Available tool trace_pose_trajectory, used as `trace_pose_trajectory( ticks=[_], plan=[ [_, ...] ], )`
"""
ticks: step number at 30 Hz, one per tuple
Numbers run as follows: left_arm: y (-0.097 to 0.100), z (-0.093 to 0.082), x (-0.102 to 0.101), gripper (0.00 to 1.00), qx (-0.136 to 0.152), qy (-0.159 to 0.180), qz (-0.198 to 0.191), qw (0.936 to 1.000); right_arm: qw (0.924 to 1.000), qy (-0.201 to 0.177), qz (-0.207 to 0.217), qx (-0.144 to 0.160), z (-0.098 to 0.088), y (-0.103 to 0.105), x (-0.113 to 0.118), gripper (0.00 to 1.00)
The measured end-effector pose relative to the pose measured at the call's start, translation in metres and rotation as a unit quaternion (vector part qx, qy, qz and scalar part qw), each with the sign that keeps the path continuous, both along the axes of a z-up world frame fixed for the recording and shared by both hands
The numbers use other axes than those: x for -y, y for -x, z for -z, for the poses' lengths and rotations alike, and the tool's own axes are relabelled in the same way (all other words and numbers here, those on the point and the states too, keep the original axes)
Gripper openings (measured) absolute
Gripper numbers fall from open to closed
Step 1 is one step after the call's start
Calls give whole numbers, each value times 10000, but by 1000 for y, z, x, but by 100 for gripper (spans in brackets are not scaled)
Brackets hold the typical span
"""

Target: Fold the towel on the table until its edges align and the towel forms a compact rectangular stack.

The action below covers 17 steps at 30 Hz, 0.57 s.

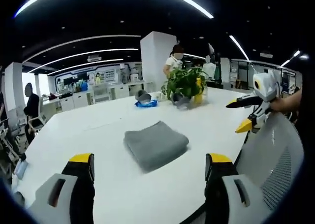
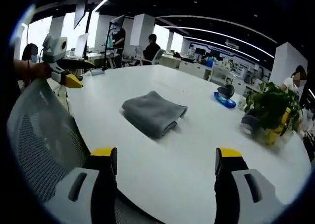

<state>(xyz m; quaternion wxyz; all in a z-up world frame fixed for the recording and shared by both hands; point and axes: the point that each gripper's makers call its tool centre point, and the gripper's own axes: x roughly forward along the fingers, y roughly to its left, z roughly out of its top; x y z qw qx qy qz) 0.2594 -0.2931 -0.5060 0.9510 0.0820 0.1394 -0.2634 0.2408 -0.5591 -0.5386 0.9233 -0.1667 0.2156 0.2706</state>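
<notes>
The grey towel (image 1: pixel 155 144) lies folded into a compact stack at the white table's (image 1: pixel 98 125) centre, so both the left gripper (image 1: pixel 150 167) and right gripper (image 2: pixel 166 160), at six o'clock, hang back released, apparently because folding looks done.

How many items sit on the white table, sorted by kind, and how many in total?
Grey towel, folded: 1
Potted plant in a yellow pot: 1
Blue tray with a dark rounded object on it: 1
Dark object at the foot of the plant, too blurred to name: 1
Total: 4 on the table
</notes>
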Motion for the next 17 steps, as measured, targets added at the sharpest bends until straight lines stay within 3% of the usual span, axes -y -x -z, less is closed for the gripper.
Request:
trace_pose_trajectory(
  ticks=[6,10,17],
  plan=[
    [-1,-1,-4,95,-16,116,-110,9999,10000,59,7,-21,1,1,2,81],
    [1,-1,-3,94,-41,161,-79,9998,9985,-481,232,107,-12,-2,6,79],
    [2,3,-1,94,-150,186,-15,9997,9988,-355,315,115,-10,-2,10,78]
  ],
)
